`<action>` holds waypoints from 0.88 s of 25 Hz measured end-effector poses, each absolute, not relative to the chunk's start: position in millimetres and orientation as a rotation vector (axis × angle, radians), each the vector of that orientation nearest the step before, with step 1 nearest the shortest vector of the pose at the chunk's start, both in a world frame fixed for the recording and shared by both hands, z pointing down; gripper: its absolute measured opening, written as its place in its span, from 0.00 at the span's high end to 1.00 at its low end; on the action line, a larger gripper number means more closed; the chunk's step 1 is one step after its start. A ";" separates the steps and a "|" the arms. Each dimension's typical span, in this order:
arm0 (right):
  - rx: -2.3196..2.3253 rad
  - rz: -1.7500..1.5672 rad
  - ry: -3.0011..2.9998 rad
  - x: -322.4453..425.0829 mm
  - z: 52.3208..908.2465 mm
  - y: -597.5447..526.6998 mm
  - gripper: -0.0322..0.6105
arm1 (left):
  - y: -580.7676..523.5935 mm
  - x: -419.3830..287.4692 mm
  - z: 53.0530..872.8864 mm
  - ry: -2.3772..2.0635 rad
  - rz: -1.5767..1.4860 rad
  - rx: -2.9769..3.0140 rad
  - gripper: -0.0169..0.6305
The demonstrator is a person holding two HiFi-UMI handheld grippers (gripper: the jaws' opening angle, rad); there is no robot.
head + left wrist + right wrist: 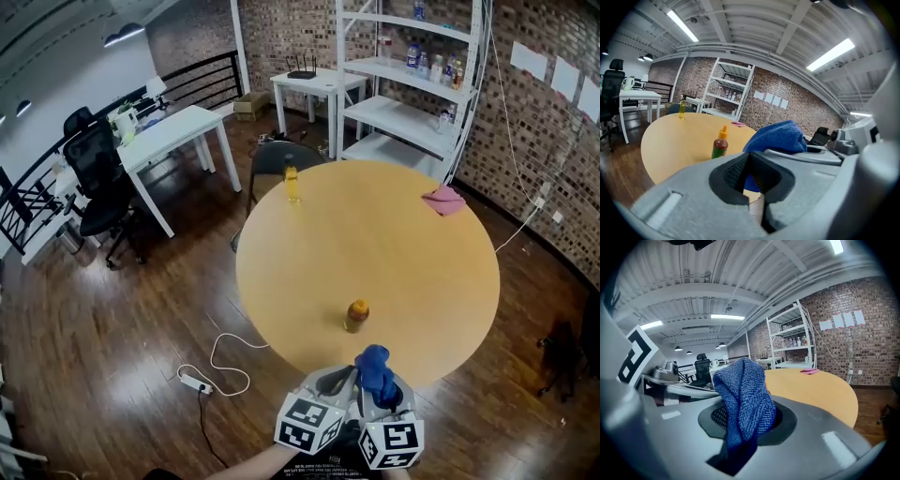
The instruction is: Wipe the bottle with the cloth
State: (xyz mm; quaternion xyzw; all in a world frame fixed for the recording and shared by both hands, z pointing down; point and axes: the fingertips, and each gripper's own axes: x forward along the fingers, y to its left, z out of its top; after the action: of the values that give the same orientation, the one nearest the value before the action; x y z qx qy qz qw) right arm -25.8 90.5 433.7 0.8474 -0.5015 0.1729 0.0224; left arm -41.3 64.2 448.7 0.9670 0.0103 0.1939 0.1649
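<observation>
1. Nearest, the right gripper point(380, 392) has its jaws clamped on the blue cloth point(375, 367). The cloth is bunched between them and stands up in a loose fold above the tips.
2. Just beside it, the left gripper point(335, 381) has its jaws drawn together to a thin slit and holds nothing (the blue seen past the slit in its own view is the cloth in the other gripper).
3. Both grippers hang at the near edge of the round tabletop point(412, 272), and neither touches anything on it.
4. A little ahead of them the bottle point(356, 316), dark with an orange cap, stands upright near that edge, apart from the cloth and from both sets of jaws.
5. As I judge it, picking up the cloth is done and the wiping has not begun. The cloth has yet to reach the bottle, and the left jaws would need to open if they are to steady it.
6. Farthest off, a yellow bottle point(292, 183) and a pink cloth point(443, 200) sit at the far rim, well apart from all this.
</observation>
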 end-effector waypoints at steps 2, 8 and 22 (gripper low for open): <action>2.605 0.529 -1.580 -12.7 434.1 84.1 0.80 | 56.6 -27.5 448.4 0.003 0.544 2.760 0.97; 2.544 0.502 -1.660 32.2 429.7 71.4 0.80 | 38.0 13.7 447.9 -0.083 0.513 2.739 0.97; 2.446 0.295 -1.851 94.7 404.6 31.5 0.80 | -9.3 59.1 457.3 -0.331 0.499 2.707 0.97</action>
State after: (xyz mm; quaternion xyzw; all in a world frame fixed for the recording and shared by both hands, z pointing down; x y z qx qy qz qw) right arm 94.7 31.5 404.6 0.7934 -0.6004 0.0957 0.0298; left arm 59.1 -9.3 457.3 0.9598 -0.1173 0.1770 0.1834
